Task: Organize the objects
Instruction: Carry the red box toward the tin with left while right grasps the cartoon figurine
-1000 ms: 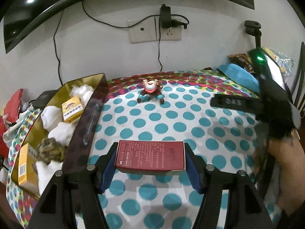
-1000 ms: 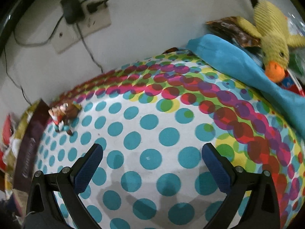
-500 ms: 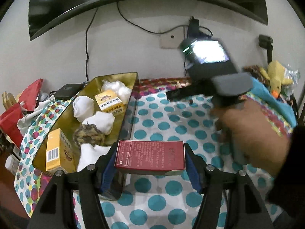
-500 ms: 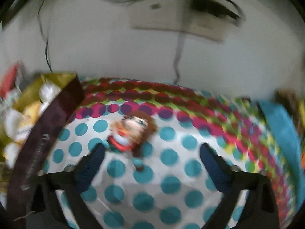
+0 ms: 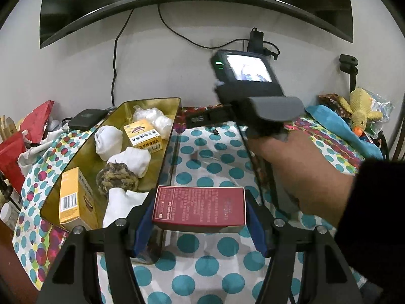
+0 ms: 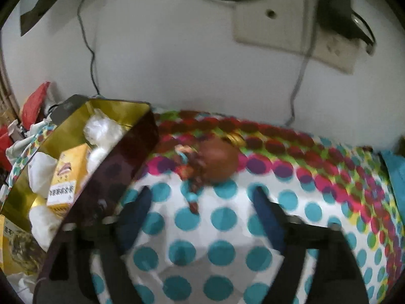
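Observation:
My left gripper (image 5: 200, 209) is shut on a dark red box (image 5: 200, 206) and holds it above the near right corner of the gold tin (image 5: 174, 101). The tin holds white bundles, yellow boxes (image 5: 144, 136) and a brown woven ball (image 5: 116, 177). My right gripper (image 6: 202, 197) is open, its fingers either side of a small brown doll figure (image 6: 210, 162) lying on the dotted cloth just ahead. The right gripper's body and hand (image 5: 260, 116) fill the right of the left wrist view. The tin also shows in the right wrist view (image 6: 119, 106).
The table carries a dotted cloth (image 5: 217, 250). A yellow plush duck (image 5: 359, 114) lies on blue fabric (image 5: 336, 126) at the far right. Red bags (image 5: 22, 139) and a black device (image 5: 87, 119) sit left of the tin. Wall socket and cables (image 6: 298, 33) are behind.
My left gripper has moved left with the red box, from over the cloth to the tin's corner. My right gripper has swung left and closed in on the doll figure.

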`<state>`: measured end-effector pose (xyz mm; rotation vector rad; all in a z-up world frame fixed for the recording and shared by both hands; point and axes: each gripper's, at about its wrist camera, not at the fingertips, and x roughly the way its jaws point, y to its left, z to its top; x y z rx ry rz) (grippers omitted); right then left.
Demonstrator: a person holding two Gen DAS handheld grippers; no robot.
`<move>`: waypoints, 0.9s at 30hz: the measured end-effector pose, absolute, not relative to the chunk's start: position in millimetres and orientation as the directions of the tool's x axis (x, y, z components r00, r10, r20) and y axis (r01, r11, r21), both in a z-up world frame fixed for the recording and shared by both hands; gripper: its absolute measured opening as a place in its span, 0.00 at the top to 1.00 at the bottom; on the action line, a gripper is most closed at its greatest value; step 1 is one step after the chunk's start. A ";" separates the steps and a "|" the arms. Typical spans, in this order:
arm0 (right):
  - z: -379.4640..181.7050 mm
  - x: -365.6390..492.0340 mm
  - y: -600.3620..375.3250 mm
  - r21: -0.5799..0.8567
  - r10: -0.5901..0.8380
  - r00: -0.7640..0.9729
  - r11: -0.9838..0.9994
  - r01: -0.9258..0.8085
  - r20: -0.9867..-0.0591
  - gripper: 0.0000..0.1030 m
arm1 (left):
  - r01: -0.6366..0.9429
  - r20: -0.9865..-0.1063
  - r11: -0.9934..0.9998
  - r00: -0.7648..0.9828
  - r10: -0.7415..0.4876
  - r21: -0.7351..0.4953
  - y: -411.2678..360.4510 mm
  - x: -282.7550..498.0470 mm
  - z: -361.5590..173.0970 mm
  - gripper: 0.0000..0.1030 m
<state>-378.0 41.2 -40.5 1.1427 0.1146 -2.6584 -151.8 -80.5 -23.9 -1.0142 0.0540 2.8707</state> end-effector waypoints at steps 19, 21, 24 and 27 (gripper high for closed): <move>-45.9 -326.4 94.2 0.023 -0.163 -0.655 -0.976 0.216 -0.738 0.90 | -0.035 -0.586 -0.999 -0.810 0.030 -0.001 -104.7 -150.5 -6.0 0.36; -45.6 -306.4 102.2 0.027 -0.166 -0.661 -0.976 0.215 -0.731 0.90 | -0.016 -0.581 -1.000 -0.814 0.010 0.005 -107.3 -149.2 -1.2 0.36; -43.3 -286.0 114.4 0.051 -0.174 -0.666 -0.978 0.201 -0.725 0.90 | 0.008 -0.579 -1.000 -0.815 -0.018 0.021 -109.4 -146.5 4.4 0.36; -44.0 -269.1 120.9 0.065 -0.180 -0.671 -0.979 0.194 -0.719 0.90 | 0.022 -0.568 -0.999 -0.822 -0.042 0.042 -109.1 -141.0 13.2 0.36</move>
